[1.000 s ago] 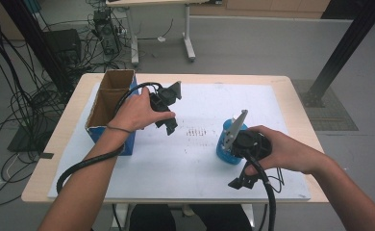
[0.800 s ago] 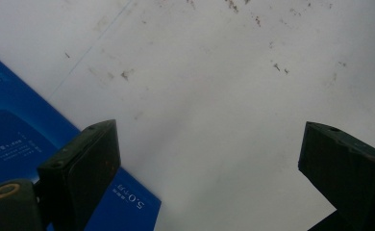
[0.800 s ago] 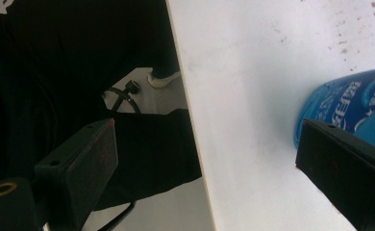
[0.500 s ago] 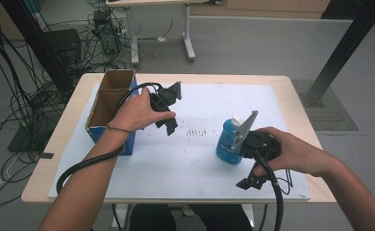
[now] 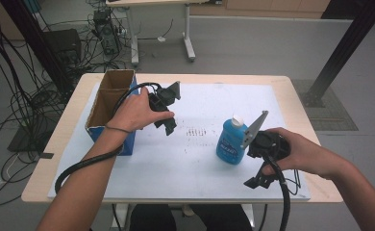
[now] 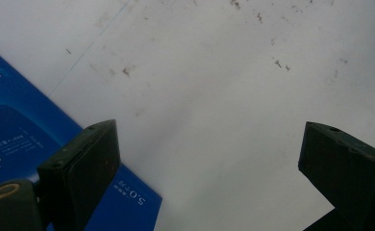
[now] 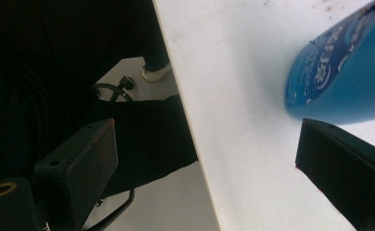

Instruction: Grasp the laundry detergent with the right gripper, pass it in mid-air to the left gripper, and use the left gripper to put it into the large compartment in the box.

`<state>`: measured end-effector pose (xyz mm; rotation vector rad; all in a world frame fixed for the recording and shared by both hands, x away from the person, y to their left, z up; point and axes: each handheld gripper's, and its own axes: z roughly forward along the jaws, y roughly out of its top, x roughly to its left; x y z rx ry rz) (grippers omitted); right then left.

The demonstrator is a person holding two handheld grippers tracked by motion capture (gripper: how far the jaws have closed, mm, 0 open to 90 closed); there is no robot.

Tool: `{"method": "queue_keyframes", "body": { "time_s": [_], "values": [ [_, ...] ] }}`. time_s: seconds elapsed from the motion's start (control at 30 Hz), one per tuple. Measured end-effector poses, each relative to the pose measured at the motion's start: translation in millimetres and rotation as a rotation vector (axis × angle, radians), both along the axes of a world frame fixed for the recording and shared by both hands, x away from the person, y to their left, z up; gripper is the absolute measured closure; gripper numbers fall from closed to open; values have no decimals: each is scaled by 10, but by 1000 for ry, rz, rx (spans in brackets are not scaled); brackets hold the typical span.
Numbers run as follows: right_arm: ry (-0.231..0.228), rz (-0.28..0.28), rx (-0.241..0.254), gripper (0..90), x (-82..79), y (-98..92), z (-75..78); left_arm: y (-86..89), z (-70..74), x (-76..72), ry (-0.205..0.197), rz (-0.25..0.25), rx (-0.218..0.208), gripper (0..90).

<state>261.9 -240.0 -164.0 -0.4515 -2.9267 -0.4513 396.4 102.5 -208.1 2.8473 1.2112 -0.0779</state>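
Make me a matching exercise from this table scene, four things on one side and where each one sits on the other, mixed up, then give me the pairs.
Things
1. cardboard box
2. blue bottle
3. left gripper
4. right gripper

Places
A. standing on the white sheet, just left of the right hand
B. at the table's left edge, open at the top
C. near the table's front edge, jaws apart with nothing between them
D. beside the box, jaws apart above the white sheet

Pairs: 1-B, 2-A, 3-D, 4-C

"5.0" upside down on blue box [image 6: 12,149]
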Motion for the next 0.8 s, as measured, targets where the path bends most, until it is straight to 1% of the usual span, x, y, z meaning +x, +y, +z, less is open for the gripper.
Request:
{"method": "queue_keyframes", "body": {
  "time_s": [0.3,0.43,0.5,0.63,0.8],
  "values": [
    [4,-64,-11,71,27,-186,-53,23,22,10,-4,1,-4,77],
    [2,-81,-11,71,32,-235,-71,25,22,16,-4,1,-5,77],
    [3,-104,-10,71,39,-293,-102,20,20,17,-3,-2,-2,77],
    [7,-120,-11,71,47,-340,-132,11,12,25,0,-3,0,77],
    [12,-157,-16,71,64,-425,-196,7,17,24,-2,-2,-2,78]
  ]
}}
